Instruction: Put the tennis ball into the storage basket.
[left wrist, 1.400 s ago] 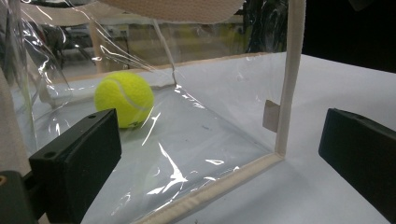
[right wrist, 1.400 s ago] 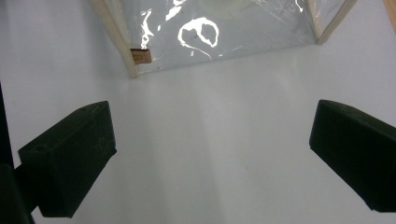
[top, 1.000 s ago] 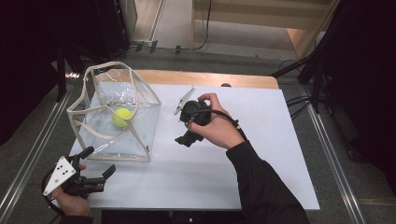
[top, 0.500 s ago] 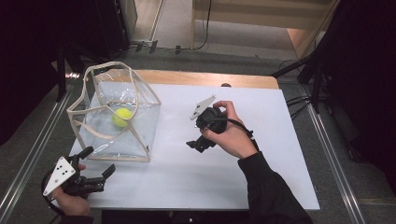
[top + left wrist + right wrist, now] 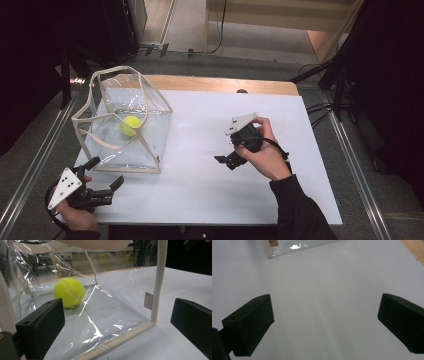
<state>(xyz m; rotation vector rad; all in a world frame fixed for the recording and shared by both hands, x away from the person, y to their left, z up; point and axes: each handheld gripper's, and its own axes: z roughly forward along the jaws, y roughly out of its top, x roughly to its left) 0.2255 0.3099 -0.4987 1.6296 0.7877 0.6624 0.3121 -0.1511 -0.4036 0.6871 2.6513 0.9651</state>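
A clear plastic bag [image 5: 150, 117] with beige trim stands open on the left of the white table [image 5: 195, 195]. A yellow tennis ball [image 5: 131, 125] lies inside it on the bag's floor. My left gripper [image 5: 107, 171] is open at the table's near left corner, just short of the bag's front edge. In the left gripper view the ball [image 5: 69, 292] sits behind the clear wall, beyond the open left gripper [image 5: 117, 322]. My right gripper [image 5: 224, 161] hovers open over the bare table middle, right of the bag. The right gripper view has its own right gripper [image 5: 324, 325] over plain tabletop, the bag's corner [image 5: 270, 251] far off.
A wooden strip [image 5: 225, 85] runs along the table's far edge. Metal floor rails [image 5: 355, 165] flank both sides. Dark equipment and cables [image 5: 320, 107] stand beyond the right side. The bag's beige handles [image 5: 107, 75] arch above its mouth.
My right gripper has pulled away from the bag, moving right and toward the near edge. The left gripper, bag and ball have stayed put.
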